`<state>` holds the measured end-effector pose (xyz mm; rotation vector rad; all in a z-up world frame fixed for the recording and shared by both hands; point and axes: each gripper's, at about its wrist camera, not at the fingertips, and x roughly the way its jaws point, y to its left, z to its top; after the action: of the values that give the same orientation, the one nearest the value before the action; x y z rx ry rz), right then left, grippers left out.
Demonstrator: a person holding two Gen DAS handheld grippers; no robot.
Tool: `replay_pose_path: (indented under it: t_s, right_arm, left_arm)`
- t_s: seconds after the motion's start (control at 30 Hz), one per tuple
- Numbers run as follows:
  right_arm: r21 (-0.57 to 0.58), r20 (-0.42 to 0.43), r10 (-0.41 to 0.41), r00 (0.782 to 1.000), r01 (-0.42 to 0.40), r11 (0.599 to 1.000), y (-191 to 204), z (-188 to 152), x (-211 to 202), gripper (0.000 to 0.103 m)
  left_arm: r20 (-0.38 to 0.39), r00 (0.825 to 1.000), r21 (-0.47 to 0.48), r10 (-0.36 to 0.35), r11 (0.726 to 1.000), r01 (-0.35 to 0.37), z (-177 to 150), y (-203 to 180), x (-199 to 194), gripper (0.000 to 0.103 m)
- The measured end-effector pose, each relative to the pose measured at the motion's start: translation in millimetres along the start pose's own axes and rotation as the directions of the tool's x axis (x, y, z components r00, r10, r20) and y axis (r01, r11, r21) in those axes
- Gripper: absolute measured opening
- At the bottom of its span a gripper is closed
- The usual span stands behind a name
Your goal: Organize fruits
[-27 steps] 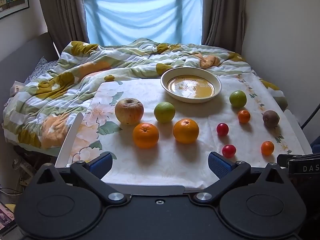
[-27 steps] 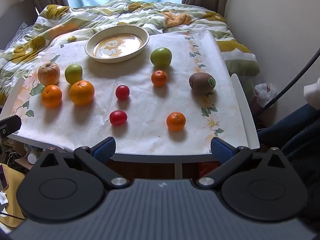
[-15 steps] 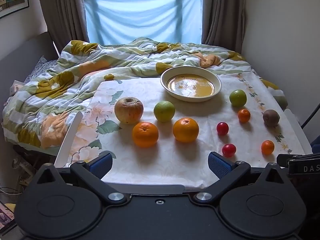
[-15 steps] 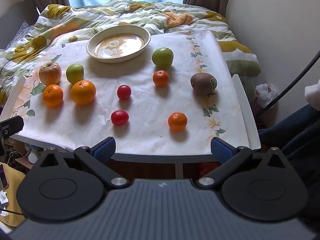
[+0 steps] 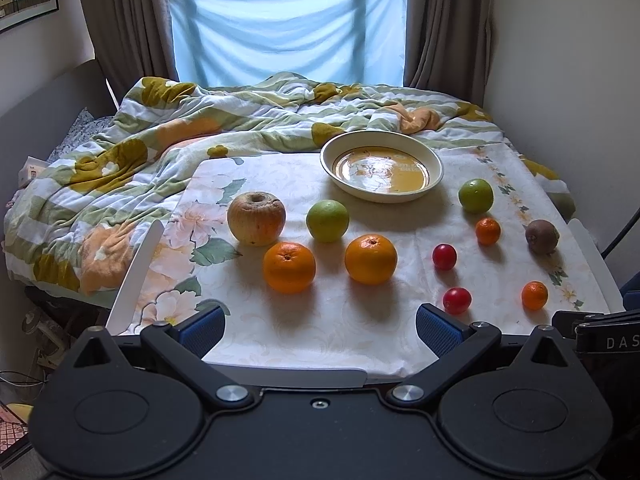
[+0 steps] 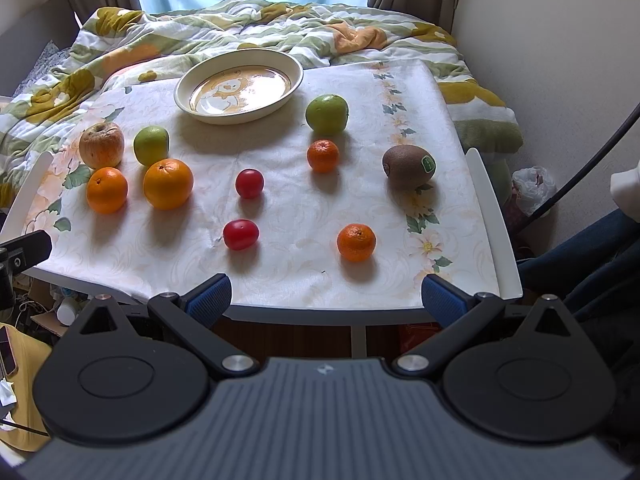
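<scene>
Both tools hang short of the near edge of the counter, each spread wide with nothing between its blue pads: the left hand-held gripper looks down over the bigger fruit, the right hand-held gripper over the smaller pieces. No fruit has been picked yet, and the plate at the far edge is bare, so the step in hand looks like choosing a first piece and closing in on it. For the right tool the nearest candidates are the small orange and the red fruit, both well apart from their neighbours, which leaves room for the jaws to straddle either one. Round fruit on a loose tablecloth will probably roll if nudged by one pad first, so come down centred, bring both pads level with the widest part, then squeeze gently. On the left side the two large oranges sit near the green fruit and the wrinkled apple; approach from the near side. The kiwi lies near the right edge, so avoid pushing it outward.
</scene>
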<state>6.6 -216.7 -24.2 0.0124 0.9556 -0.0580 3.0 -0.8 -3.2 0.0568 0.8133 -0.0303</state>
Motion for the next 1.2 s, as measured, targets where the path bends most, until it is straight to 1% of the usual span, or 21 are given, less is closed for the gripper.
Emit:
replay_pose_path:
  t_s: [0.6, 0.63, 0.8, 1.2]
  right_arm:
    - [0.0, -0.003, 0.0, 1.0, 0.0, 1.0, -7.0, 2.5, 3.0, 0.103]
    - [-0.001, -0.004, 0.0, 1.0, 0.0, 1.0, -1.0, 1.5, 0.9, 0.103]
    - [-0.001, -0.006, 0.0, 1.0, 0.0, 1.0, 1.8, 2.4, -0.7, 0.103]
    - [-0.002, -0.01, 0.011, 1.0, -0.011, 1.0, 0.4, 3.9, 7.1, 0.103]
  left_arm:
    - [0.007, 1.0, 0.013, 0.001, 1.0, -0.001, 1.9, -3.0, -0.4, 0.103]
    - [0.007, 1.0, 0.013, 0.001, 1.0, -0.001, 2.3, -2.5, -0.4, 0.103]
    - [0.006, 1.0, 0.013, 0.001, 1.0, -0.001, 2.5, -2.6, -0.4, 0.103]
    - [0.006, 1.0, 0.012, 0.003, 1.0, -0.003, 4.1, -0.4, -0.2, 0.103]
